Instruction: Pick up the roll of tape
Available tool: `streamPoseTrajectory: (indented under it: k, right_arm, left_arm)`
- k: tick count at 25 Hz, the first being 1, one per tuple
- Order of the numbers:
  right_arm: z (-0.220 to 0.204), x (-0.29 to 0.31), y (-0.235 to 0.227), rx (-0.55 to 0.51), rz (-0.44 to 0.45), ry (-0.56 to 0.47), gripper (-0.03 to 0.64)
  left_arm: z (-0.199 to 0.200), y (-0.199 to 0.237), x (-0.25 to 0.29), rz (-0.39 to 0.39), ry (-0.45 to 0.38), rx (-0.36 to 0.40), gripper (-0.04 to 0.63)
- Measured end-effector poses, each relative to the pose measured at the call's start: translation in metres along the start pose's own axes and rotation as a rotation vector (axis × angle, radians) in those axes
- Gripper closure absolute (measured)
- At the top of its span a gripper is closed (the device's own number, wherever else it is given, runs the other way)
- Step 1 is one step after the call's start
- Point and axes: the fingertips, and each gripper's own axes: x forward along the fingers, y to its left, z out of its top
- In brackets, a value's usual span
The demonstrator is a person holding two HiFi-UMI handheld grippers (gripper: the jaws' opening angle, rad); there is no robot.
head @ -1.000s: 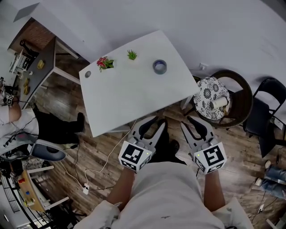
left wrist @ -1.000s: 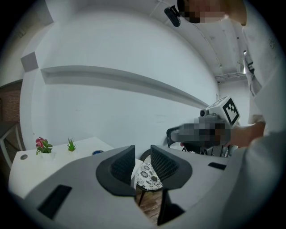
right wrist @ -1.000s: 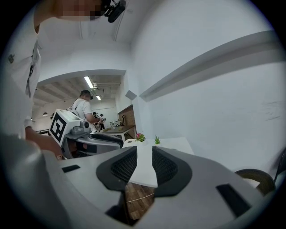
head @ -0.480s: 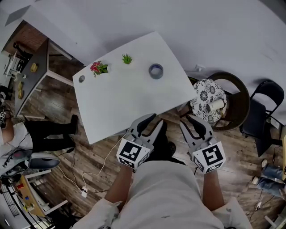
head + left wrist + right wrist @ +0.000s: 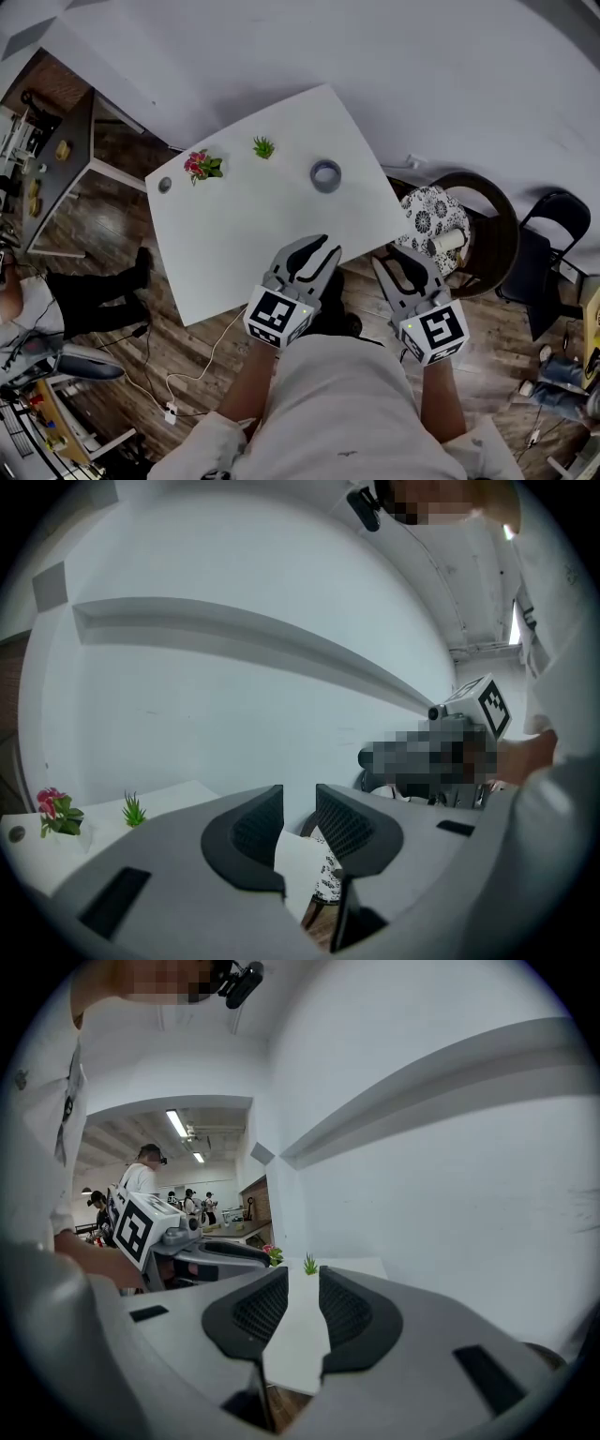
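In the head view the roll of tape (image 5: 325, 175), a grey-blue ring, lies flat on the far right part of the white table (image 5: 244, 234). My left gripper (image 5: 315, 251) is open with nothing between its fingers. It reaches over the table's near edge, well short of the tape. My right gripper (image 5: 397, 262) is also open and empty. It hangs just off the table's right corner, above the floor. In the left gripper view the left gripper (image 5: 300, 803) frames the table corner. In the right gripper view the right gripper (image 5: 303, 1288) frames the table top. Neither gripper view shows the tape.
A pink flower plant (image 5: 202, 166), a small green plant (image 5: 263, 147) and a small grey disc (image 5: 165, 185) stand along the table's far left. Right of the table is a round chair with a patterned cushion (image 5: 433, 208), then a black folding chair (image 5: 553, 248). A white cable (image 5: 202, 361) lies on the wood floor.
Both grippers have moved toward the table, still open. The left one now reaches over the near edge, and the table and tape sit closer in the head view.
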Motion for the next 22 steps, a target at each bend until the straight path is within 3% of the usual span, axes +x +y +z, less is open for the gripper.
streamPoseTrajectory:
  k: [11,22]
  right_arm:
    - [0.015,0.037,-0.029,0.007,-0.038,0.003,0.506]
    - [0.006,0.059,-0.043,0.021,-0.087,0.051,0.506]
  left_arm:
    - [0.004,0.044,0.036,-0.031,0.028,0.0,0.477]
    - [-0.028,0.072,0.072,-0.087,0.099,0.014,0.477]
